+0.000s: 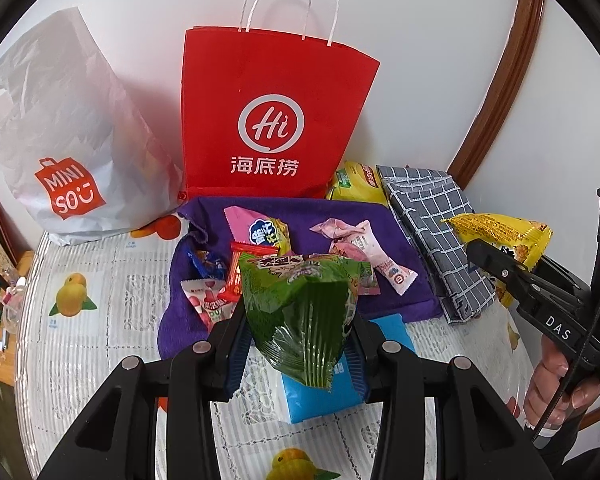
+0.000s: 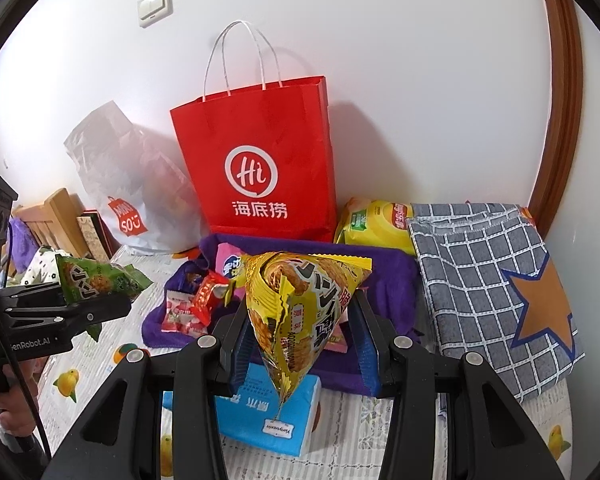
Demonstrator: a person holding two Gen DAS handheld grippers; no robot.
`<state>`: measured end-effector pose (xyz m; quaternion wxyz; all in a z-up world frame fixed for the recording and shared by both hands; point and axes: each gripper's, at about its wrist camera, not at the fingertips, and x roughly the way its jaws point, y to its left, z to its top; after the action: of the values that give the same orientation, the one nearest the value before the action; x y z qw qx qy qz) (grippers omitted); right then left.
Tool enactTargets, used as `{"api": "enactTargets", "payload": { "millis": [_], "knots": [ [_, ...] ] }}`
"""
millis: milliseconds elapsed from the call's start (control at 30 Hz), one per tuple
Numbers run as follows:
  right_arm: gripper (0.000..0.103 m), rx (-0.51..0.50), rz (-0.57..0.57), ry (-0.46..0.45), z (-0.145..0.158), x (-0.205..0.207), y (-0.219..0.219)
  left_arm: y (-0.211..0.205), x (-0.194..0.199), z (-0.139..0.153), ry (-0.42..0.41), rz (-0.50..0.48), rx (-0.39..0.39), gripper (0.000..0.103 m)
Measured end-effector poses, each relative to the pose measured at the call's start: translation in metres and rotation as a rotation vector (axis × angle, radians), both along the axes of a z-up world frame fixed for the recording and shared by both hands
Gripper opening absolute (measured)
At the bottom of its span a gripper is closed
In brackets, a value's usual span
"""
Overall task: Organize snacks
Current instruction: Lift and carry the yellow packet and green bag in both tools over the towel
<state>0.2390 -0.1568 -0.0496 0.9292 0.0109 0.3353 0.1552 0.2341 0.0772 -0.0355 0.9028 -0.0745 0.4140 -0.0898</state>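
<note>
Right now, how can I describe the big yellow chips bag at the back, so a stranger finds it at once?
Find the tall red paper bag against the wall. At its right foot, before the grey checked cloth, lies the yellow chips bag. It alone rests there unheld, behind the purple towel.

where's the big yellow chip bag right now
The yellow chip bag lies at the back against the wall, wedged between the red paper bag on its left and the folded checked cloth on its right, behind the purple towel.

Both tongs, left (image 1: 296,344) and right (image 2: 300,344), angle downward, each clamped on a packet.
</note>
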Motion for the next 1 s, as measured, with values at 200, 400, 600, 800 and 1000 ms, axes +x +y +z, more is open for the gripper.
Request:
{"api": "enactTargets", "payload": {
  "millis": [200,400,600,800,1000],
  "knots": [
    [0.045,0.002,-0.003,-0.005,0.002,0.009,0.0,0.0,0.01,0.001,-0.003,-0.003,0.002,0.039],
    [0.044,0.004,-0.002,-0.011,0.005,0.02,0.001,0.001,0.019,0.004,-0.011,-0.008,0.004,0.039],
    [0.044,0.0,0.005,-0.017,0.006,0.029,0.005,0.003,0.028,0.007,-0.017,-0.009,0.007,0.039],
    [0.044,-0.002,0.005,-0.022,0.008,0.037,0.007,0.004,0.038,0.009,-0.025,-0.017,0.009,0.039],
    [0.045,-0.006,0.002,-0.025,0.009,0.044,0.007,0.003,0.047,0.009,-0.029,-0.024,0.017,0.039]
  ]
}}
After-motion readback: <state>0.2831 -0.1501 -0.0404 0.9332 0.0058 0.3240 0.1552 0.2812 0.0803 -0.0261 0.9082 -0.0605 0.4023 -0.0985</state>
